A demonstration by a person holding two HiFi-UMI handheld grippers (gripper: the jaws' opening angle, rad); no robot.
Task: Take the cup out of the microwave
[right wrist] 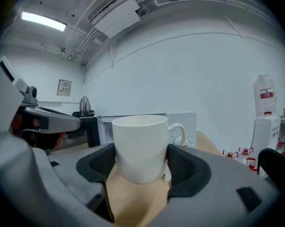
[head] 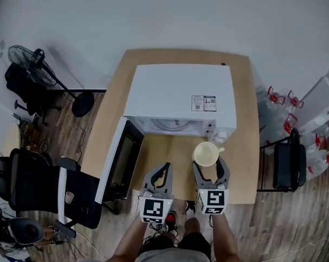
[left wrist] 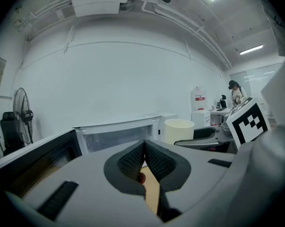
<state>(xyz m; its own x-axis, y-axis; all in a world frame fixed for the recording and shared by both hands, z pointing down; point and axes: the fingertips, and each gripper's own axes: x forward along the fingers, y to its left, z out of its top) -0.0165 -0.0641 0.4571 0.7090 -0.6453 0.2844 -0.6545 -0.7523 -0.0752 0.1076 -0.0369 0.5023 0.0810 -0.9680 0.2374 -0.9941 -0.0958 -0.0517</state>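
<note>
A white cup [head: 206,154] with a handle is held between the jaws of my right gripper [head: 209,169], in front of the white microwave [head: 179,96] and above the wooden table [head: 240,146]. In the right gripper view the cup [right wrist: 141,147] sits upright between the dark pads [right wrist: 187,167], off the table, its handle pointing away. The microwave door [head: 118,160] stands open to the left. My left gripper [head: 160,173] is beside the right one, jaws pressed together on nothing [left wrist: 144,161]. From there the cup [left wrist: 178,130] shows at the right.
A black office chair [head: 41,187] stands left of the table, a fan [head: 30,64] further back. A black stand [head: 288,160] and water bottles [head: 279,108] are at the right. The table's front edge is close to the person's legs.
</note>
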